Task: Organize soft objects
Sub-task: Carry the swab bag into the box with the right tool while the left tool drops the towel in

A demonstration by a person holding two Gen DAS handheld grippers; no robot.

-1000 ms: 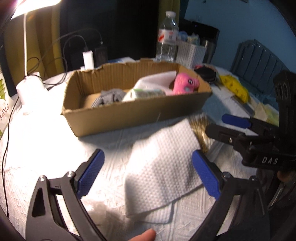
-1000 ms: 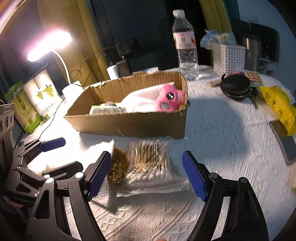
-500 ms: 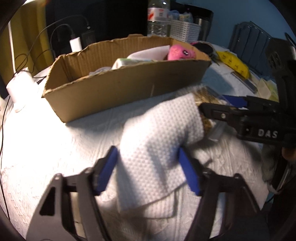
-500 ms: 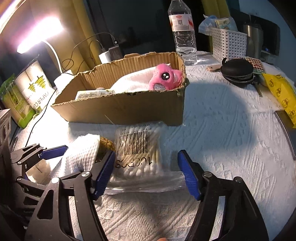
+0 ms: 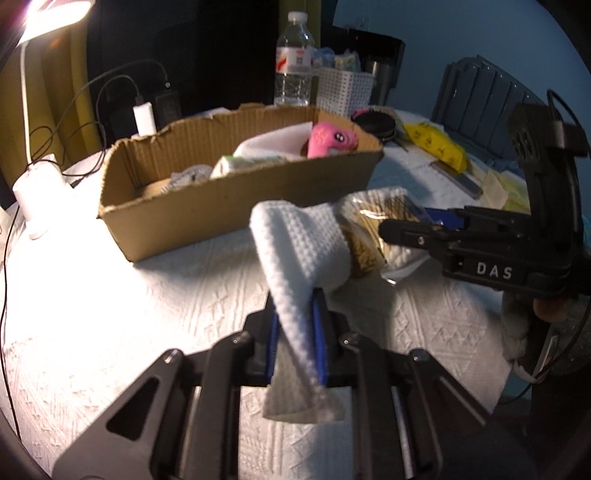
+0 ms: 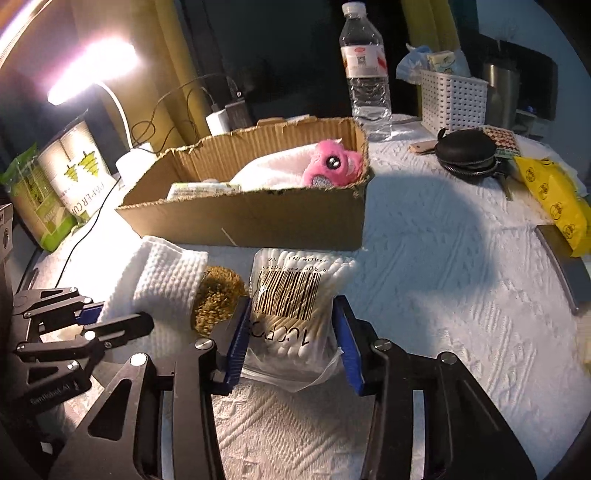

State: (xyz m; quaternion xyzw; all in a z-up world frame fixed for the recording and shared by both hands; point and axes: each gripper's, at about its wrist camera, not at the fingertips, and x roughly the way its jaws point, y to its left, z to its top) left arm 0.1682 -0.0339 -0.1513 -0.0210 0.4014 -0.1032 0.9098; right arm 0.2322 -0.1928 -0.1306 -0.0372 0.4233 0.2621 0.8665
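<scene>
Left gripper (image 5: 295,332) clenched on one white cloth (image 5: 295,251), frame centre; right gripper (image 6: 291,339) just been closing, squeezing one cotton swab bag (image 6: 291,295); one cardboard box (image 6: 258,218) behind.

We cannot see where the white cloth (image 5: 295,258) passes between the blue pads (image 5: 318,332) of the left gripper (image 5: 295,339); its lower end is blurred. In the left wrist view the bag of cotton swabs (image 5: 369,229) is mostly hidden behind the cloth and the right gripper (image 5: 436,229), whose far finger is nearly covered. The cardboard box (image 6: 258,218) hides the lower part of the pink plush toy (image 6: 332,166) and most of the white towel (image 6: 273,170) in the right wrist view. We cannot identify the grey thing (image 5: 188,175) in the box's left end. At the upper left, the lamp (image 5: 55,14) is cut off and blown out. The bottle's label (image 6: 364,61) is too small to read.
</scene>
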